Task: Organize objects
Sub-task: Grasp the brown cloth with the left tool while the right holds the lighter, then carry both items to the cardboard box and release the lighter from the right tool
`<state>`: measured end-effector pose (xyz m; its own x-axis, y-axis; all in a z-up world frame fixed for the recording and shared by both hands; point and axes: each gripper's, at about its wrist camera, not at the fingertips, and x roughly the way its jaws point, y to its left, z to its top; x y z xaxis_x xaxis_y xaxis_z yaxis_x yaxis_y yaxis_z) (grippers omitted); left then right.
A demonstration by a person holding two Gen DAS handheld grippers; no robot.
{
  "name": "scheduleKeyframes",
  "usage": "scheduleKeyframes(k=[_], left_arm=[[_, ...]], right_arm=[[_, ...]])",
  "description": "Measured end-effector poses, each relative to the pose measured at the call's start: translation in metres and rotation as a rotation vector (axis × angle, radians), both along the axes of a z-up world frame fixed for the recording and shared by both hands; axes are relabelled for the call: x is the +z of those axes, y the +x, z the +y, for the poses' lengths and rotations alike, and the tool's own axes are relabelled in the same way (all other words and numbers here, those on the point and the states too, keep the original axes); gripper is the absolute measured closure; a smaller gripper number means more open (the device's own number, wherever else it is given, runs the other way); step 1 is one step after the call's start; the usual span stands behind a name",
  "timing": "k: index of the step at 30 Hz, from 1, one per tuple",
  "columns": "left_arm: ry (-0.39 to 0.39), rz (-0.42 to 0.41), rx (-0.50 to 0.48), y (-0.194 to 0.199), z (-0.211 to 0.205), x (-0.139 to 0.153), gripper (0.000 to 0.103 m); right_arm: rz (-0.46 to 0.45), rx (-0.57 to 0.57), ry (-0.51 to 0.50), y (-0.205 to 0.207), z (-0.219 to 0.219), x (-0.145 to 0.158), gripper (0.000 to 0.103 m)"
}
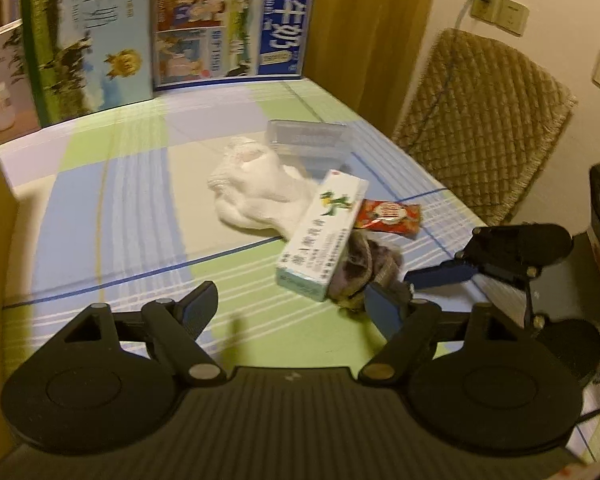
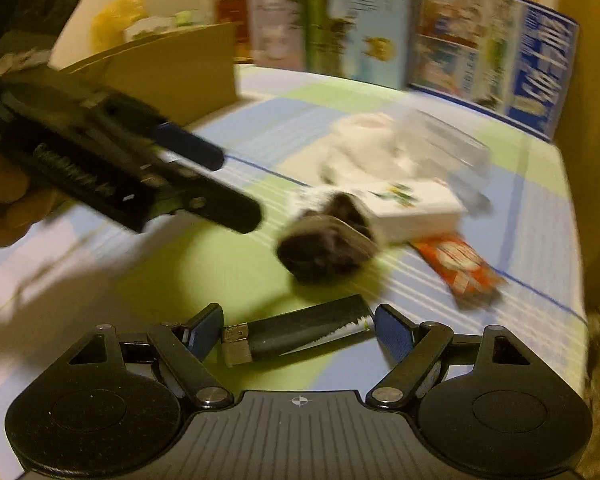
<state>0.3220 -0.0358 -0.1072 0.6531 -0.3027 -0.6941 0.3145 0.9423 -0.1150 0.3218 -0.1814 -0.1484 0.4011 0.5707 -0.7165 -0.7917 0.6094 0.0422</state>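
The work surface is a table covered by a checked cloth (image 1: 112,208) in green, blue and cream, with tall printed cartons (image 1: 228,24) standing along its far edge, well beyond both grippers. A quilted chair back (image 1: 484,120) stands off the table's edge, far right of the left gripper.

The left gripper (image 1: 292,300) hangs over the cloth with its jaws spread and nothing between them. Ahead of it, slightly right, lies a white sock (image 1: 256,192); behind that sock stands a clear plastic box (image 1: 312,140). A white carton with green print (image 1: 324,232) lies just ahead of its right finger, tilted across a dark balled sock (image 1: 368,268) that sits just beside that finger. A red snack packet (image 1: 392,216) lies just beyond the carton.

The right gripper (image 2: 296,328) is released, jaws apart. Between its fingertips lies a dark flat tube with a small cap (image 2: 300,332); whether the pads touch it cannot be told. The dark sock sits just ahead of this gripper.
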Motion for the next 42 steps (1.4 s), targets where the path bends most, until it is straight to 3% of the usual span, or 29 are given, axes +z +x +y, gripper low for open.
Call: scheduleKeyframes(k=[5,10,13,17,21,32,42], left_arm=[[0.009,-0.032,-0.110,0.004,-0.020,-0.006,0.037],[0.077,-0.099,-0.228,0.007,-0.045,-0.013,0.046],[0.129,-0.115,-0.260,0.011,-0.056,-0.020,0.065],[0.175,-0.119,-0.256,0.009,-0.059,-0.021,0.082],[0.176,-0.088,-0.200,0.000,-0.049,-0.011,0.085],[0.050,0.009,-0.014,-0.055,-0.002,0.017,0.086],[0.071,-0.004,0.048,-0.082,0.026,0.045,0.086]], right_arm=[[-0.008,-0.085,-0.035,0.007,-0.021,0.002,0.023],[-0.011,-0.121,-0.027,0.013,-0.028,0.004,0.023],[-0.016,-0.126,-0.031,0.012,-0.027,0.003,0.023],[0.005,-0.154,-0.001,0.013,-0.025,0.008,0.023],[0.014,-0.202,0.017,0.005,-0.022,0.022,0.023],[0.025,-0.359,0.029,-0.042,-0.011,0.060,0.023],[0.001,-0.434,0.082,-0.072,0.012,0.087,0.023]])
